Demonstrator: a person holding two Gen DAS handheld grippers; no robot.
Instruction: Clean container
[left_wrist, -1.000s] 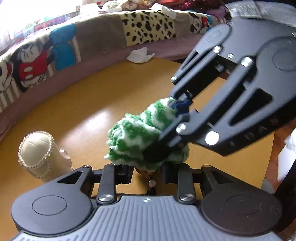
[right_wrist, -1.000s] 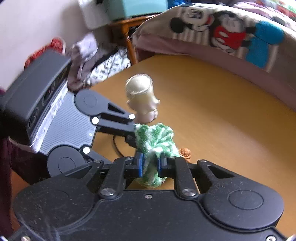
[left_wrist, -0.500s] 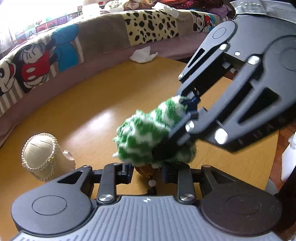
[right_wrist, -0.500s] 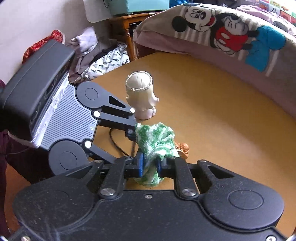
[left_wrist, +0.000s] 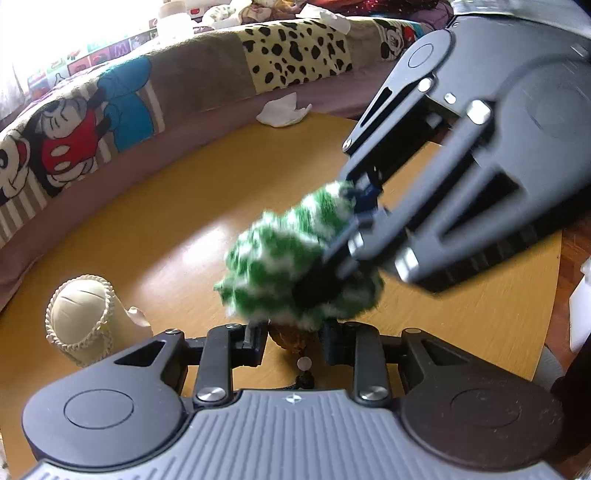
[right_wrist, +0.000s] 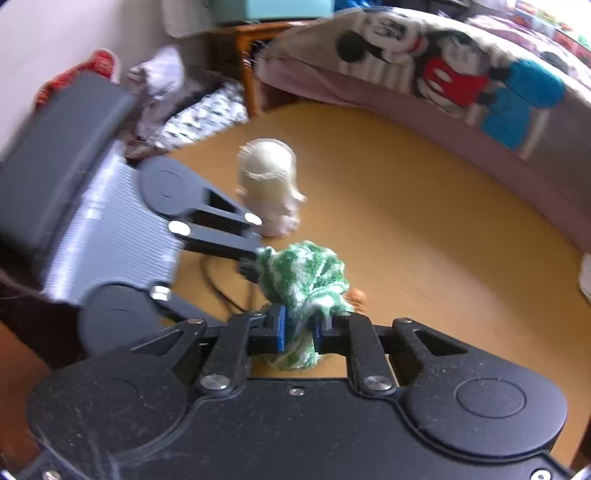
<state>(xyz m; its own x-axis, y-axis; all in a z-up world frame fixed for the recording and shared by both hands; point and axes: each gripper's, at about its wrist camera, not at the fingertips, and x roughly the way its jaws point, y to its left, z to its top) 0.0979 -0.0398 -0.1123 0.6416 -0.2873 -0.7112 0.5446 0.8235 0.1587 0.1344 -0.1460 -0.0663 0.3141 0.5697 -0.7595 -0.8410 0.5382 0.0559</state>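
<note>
My right gripper (right_wrist: 298, 329) is shut on a green and white cloth (right_wrist: 304, 280). In the left wrist view it comes in from the upper right, and the cloth (left_wrist: 295, 266) is bunched and pressed onto a small brown container (left_wrist: 290, 338). My left gripper (left_wrist: 293, 341) is shut on that brown container, which is mostly hidden under the cloth. A bit of the brown container (right_wrist: 356, 295) shows beside the cloth in the right wrist view. A white bead and a dark cord (left_wrist: 304, 365) hang from the container.
A cream pouch-like holder with rope trim (left_wrist: 83, 325) stands on the round wooden table (left_wrist: 155, 221) to the left; it also shows in the right wrist view (right_wrist: 267, 184). A crumpled tissue (left_wrist: 282, 110) lies at the table's far edge. A Mickey Mouse blanket (left_wrist: 74, 133) covers the bed behind.
The right gripper and cloth have shifted up and to the right over the container, with motion blur. The left gripper keeps its hold in the same place.
</note>
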